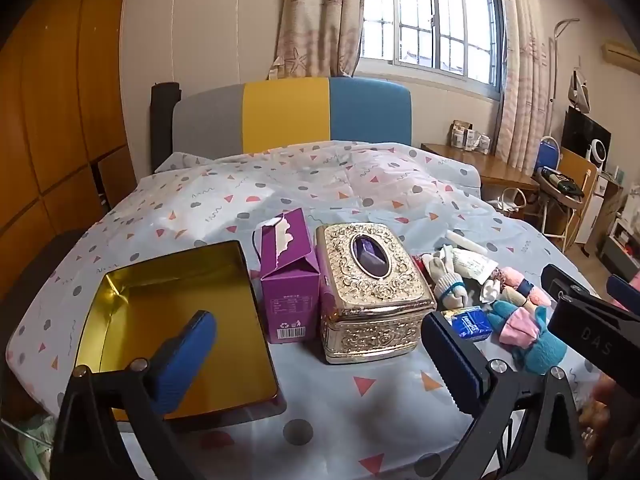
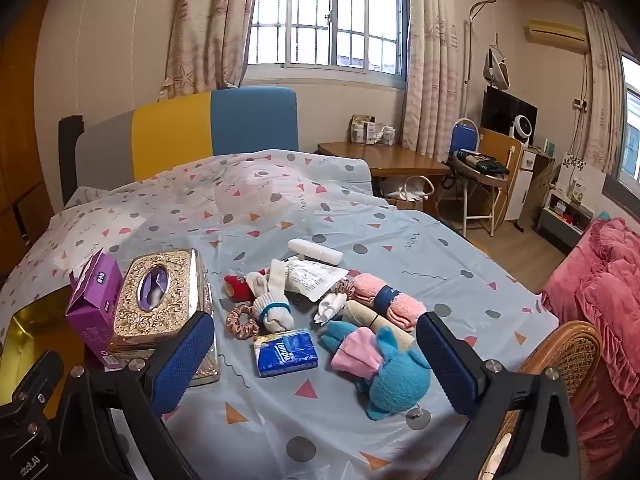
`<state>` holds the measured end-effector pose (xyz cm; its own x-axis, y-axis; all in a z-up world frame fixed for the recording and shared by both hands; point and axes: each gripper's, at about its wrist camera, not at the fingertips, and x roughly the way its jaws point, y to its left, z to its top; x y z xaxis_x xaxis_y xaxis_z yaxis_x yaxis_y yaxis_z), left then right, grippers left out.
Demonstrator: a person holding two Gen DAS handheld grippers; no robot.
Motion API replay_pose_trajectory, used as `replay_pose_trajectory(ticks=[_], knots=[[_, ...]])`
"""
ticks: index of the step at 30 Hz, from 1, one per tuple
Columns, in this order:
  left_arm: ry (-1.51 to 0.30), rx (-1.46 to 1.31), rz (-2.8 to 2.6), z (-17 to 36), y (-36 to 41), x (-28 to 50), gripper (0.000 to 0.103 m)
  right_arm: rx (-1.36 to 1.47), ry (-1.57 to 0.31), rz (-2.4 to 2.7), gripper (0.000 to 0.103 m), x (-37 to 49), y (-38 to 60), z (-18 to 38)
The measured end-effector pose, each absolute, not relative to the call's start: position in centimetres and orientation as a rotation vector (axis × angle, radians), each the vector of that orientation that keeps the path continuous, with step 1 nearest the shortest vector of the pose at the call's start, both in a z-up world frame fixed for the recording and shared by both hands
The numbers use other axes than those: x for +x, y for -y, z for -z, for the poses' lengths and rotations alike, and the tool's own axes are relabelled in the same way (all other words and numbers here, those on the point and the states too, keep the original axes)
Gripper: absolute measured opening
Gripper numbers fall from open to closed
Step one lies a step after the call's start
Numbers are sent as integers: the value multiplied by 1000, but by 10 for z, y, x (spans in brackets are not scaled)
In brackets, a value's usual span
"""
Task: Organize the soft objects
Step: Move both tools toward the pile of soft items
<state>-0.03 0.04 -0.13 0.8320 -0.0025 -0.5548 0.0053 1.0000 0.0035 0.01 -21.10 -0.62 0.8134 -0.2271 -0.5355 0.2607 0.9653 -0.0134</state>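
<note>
A pile of soft things lies on the patterned cloth: a blue and pink plush toy (image 2: 384, 368), a blue tissue pack (image 2: 285, 353), white gloves (image 2: 272, 304), a pink rolled towel (image 2: 388, 300), a scrunchie (image 2: 239, 322) and a white bag (image 2: 312, 280). The toy (image 1: 528, 332) and the tissue pack (image 1: 471, 323) also show in the left wrist view. My left gripper (image 1: 320, 364) is open and empty, in front of the gold tissue box (image 1: 372, 280). My right gripper (image 2: 316, 368) is open and empty, just in front of the pile.
An open gold tin (image 1: 180, 320) lies at the left, a purple tissue carton (image 1: 288, 276) next to it. A wicker chair (image 2: 568, 356) and pink bedding (image 2: 608, 288) stand to the right. A wooden desk (image 2: 384, 160) is behind.
</note>
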Motion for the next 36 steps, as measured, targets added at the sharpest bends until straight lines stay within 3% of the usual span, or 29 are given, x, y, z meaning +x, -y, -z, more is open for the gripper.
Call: replay_pose_trajectory(ticks=[36], knots=[[-664, -9, 45, 27, -11, 11, 103, 54, -563, 268, 103, 2, 235, 15]])
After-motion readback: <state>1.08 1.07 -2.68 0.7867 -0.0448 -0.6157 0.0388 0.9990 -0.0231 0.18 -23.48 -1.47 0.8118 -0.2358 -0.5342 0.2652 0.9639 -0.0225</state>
